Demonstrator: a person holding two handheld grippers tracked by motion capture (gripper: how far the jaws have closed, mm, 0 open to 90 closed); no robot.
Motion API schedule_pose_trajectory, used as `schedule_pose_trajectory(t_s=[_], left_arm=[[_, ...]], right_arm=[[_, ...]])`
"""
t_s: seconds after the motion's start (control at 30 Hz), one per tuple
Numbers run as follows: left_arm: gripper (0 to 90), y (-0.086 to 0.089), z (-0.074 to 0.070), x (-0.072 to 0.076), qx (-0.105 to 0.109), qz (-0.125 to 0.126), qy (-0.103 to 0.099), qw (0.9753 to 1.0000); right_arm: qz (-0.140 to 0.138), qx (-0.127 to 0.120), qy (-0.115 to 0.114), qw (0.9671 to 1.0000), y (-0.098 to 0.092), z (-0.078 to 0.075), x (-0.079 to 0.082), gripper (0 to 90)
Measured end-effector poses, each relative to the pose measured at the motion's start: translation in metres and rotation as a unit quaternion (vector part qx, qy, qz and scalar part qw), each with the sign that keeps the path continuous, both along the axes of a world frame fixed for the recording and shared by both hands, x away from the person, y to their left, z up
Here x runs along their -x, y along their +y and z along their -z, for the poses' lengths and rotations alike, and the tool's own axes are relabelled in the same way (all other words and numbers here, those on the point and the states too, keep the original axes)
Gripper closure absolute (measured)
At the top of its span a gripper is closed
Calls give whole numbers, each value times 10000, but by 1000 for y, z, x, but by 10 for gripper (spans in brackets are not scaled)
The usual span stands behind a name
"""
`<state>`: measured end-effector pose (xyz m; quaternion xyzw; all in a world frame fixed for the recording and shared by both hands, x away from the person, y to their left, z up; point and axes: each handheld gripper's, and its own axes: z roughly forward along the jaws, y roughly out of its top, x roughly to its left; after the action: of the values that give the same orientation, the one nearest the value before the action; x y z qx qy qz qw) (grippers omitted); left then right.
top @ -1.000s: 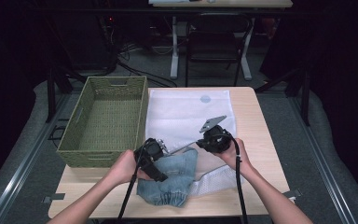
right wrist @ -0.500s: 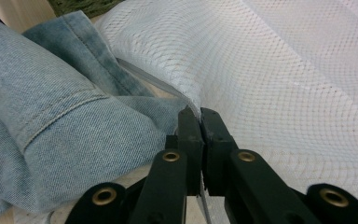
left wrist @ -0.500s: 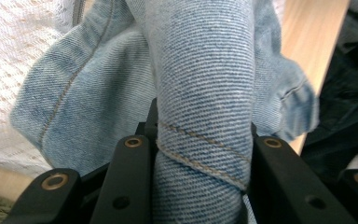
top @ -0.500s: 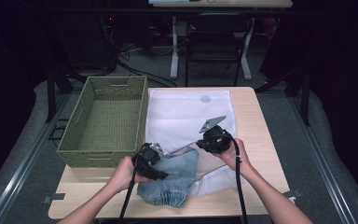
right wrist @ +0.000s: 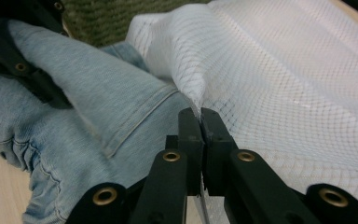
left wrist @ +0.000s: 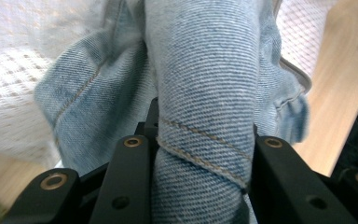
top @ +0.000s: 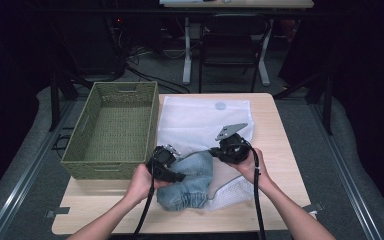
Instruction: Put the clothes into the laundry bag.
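Light blue jeans lie bunched at the table's front, partly under the edge of a white mesh laundry bag. My left gripper is shut on a thick roll of the jeans, which fills the gap between its jaws. To the right, my right gripper is shut on the mesh bag's edge, lifting it beside the jeans. The left gripper appears at the upper left of the right gripper view.
A green woven basket stands at the table's left, close to my left hand. The wooden table is bare along its right side. A chair and desk legs stand beyond the far edge.
My left gripper has shifted slightly toward the near left with the jeans, bunching them. The right gripper has stayed on the bag's edge.
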<state>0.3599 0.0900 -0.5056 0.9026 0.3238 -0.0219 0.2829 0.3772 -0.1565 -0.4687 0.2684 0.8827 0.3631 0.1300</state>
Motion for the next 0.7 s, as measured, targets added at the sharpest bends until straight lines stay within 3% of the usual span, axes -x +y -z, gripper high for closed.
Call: schedule_pose_trajectory(t_s=[0.1, 0.23, 0.3, 0.37, 0.47, 0.53, 0.57, 0.63, 0.7], left_arm=[[620, 2, -4, 1, -3, 70, -103, 9999], [371, 2, -10, 6, -202, 182, -276, 9992], [328, 3, -14, 8, -226, 247, -316, 9989], [204, 6, -23, 13, -366, 328, -459, 9977], [177, 6, -24, 15, -473, 408, -473, 9969], [188, 7, -19, 15, -554, 528, -358, 9964], [188, 6, -14, 14, -588, 660, -315, 9956], [230, 5, 0, 11, -555, 682, -100, 9961], [245, 4, 5, 9, -537, 657, -67, 9964]], right_arm=[[-16, 31, 25, 10000, -1, 3, -1, 883], [0, 29, 39, 10000, -3, 3, -2, 883], [9, 19, 45, 10000, -3, 3, -2, 882], [17, 7, 26, 10000, -5, 3, -2, 882], [38, 5, 55, 10000, -5, 3, -2, 882], [12, 7, 76, 10000, -4, 3, -2, 882], [1, 26, 63, 10000, -3, 4, -2, 882], [4, 43, 83, 10000, -2, 4, -1, 882], [-42, 72, 78, 9999, -2, 5, -1, 882]])
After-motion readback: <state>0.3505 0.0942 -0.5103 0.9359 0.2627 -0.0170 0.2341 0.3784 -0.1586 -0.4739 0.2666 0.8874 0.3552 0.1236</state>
